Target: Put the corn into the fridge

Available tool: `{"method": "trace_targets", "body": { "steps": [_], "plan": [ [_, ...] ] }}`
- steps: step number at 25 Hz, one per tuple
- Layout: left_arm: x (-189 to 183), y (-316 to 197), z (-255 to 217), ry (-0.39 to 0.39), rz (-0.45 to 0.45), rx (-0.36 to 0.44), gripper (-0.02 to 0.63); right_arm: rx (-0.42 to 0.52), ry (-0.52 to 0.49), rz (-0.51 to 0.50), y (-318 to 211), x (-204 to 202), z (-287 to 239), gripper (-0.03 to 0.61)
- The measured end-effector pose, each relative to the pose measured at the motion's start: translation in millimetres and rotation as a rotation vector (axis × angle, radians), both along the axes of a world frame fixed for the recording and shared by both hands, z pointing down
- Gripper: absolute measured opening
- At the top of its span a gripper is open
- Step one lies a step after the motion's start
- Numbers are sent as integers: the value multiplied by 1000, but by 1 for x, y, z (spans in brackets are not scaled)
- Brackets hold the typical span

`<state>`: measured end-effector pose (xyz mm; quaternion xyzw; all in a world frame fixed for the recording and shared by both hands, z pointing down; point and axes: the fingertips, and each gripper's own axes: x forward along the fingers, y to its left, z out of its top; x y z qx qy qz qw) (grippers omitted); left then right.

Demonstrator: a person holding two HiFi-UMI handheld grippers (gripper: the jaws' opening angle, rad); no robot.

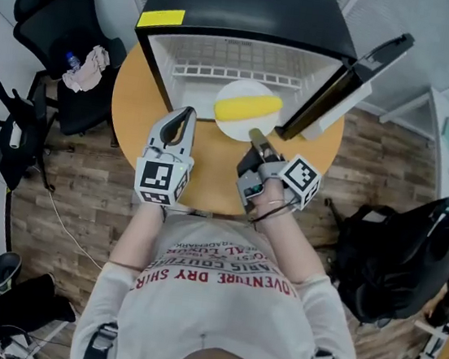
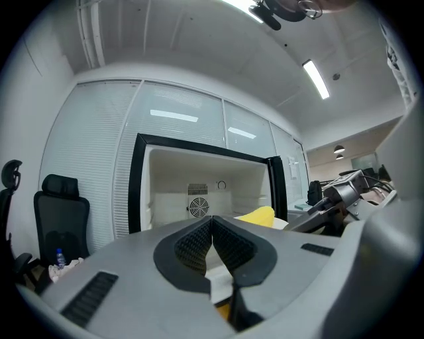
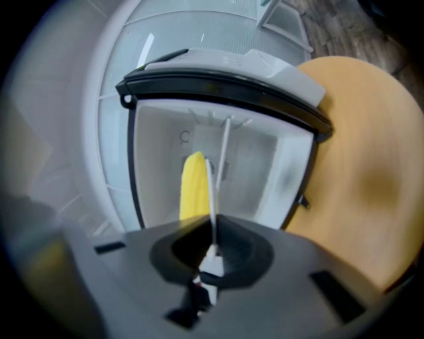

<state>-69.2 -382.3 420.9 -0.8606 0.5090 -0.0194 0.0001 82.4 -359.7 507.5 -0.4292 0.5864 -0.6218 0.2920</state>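
While the right claw (image 1: 255, 135) is clenched on the near rim of the white plate (image 1: 233, 128), the cob of corn (image 1: 248, 107) lies across that plate at the open mouth of the mini fridge (image 1: 247, 5), about at its sill rather than deep inside. The right gripper view shows the plate edge-on between the pads, with the yellow cob beside it and the white fridge cavity straight ahead. The left claw (image 1: 187, 116) is clenched on nothing, its pads meeting tip to tip, and it hangs over the round wooden table (image 1: 137, 97) just left of the plate, apart from it. The fridge door (image 1: 348, 84) stands swung wide to the right. The step in hand looks like the delivery itself: plate and corn going in together. The next move probably calls for keeping the plate level so the cob does not roll, sliding it further onto the fridge floor, then letting go and drawing back clear of the door frame. By count: one cob, one plate, one fridge with one door, one table, two claws.
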Motion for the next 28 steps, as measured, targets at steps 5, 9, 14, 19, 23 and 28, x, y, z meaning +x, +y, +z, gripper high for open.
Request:
{"method": "trace_targets", "body": {
  "steps": [5, 9, 14, 19, 23, 28],
  "plan": [
    [-10, -21, 3, -2, 23, 3, 29, 8, 6, 30, -31, -7, -4, 35],
    [-17, -31, 11, -2, 35, -12, 29, 5, 7, 46, -50, -12, -7, 35],
    [-21, -42, 20, -19, 52, -23, 29, -9, -29, 79, -74, -16, -5, 35],
    [-26, -53, 25, -25, 57, -36, 29, -15, -47, 102, -93, -17, -5, 35],
    [-25, -60, 25, -26, 63, -35, 29, -24, -52, 118, -103, -16, -2, 35],
    [-25, -64, 27, -27, 72, -36, 29, -45, -60, 134, -112, -15, 4, 35]
  ]
}}
